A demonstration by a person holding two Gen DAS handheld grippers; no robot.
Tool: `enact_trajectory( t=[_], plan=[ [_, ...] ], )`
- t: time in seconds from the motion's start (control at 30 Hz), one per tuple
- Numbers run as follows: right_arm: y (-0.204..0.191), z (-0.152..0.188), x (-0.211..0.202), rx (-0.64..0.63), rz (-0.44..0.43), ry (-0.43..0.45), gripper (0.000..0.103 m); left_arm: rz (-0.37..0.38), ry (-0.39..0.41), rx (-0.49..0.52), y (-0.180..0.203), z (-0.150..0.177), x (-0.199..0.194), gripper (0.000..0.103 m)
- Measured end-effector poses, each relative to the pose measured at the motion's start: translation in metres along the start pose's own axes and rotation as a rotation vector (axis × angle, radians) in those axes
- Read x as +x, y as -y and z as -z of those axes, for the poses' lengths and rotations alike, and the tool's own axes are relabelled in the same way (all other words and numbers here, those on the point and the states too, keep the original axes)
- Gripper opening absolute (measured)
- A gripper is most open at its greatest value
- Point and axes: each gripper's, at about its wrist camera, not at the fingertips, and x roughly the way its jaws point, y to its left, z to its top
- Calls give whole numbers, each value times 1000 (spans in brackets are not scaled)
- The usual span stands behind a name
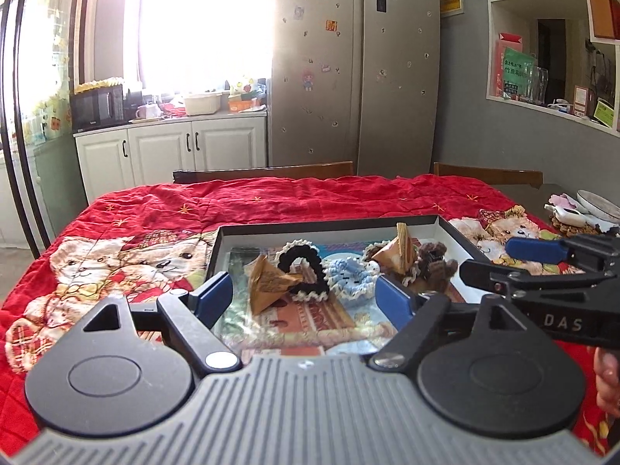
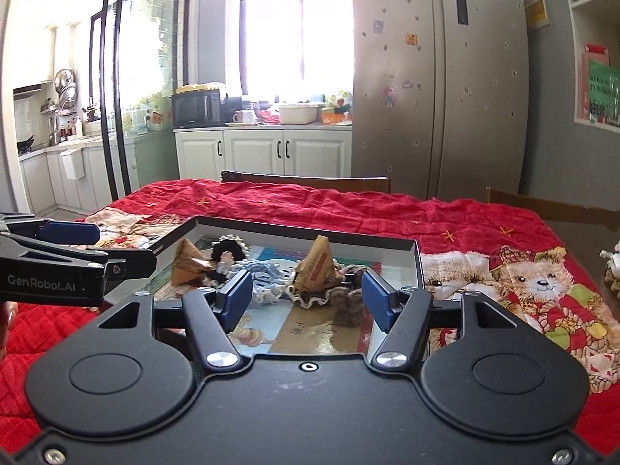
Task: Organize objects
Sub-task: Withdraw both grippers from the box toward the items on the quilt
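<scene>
Ahead of your left gripper [image 1: 304, 290] | shallow black-rimmed cardboard tray [image 1: 457, 232] | both grippers' jaws apart, empty | risk: right gripper [image 2: 304, 296] snags crocheted blue-white scrunchie [image 2: 267, 277], dragging neighbours.

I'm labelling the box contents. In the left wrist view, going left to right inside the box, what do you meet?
Tan pyramid-shaped paper packet → black crocheted scrunchie with white edging → light blue crocheted scrunchie → second tan pyramid packet, with a striped top → brown fuzzy scrunchie.
</scene>
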Motion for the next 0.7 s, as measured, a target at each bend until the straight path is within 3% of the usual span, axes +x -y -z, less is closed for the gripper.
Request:
enact_trajectory(
  t=[0.7],
  plan=[
    [-35, 31, -51, -102, -20, 12, 68, 50, -16, 45, -6, 38, -39, 92]
  ],
)
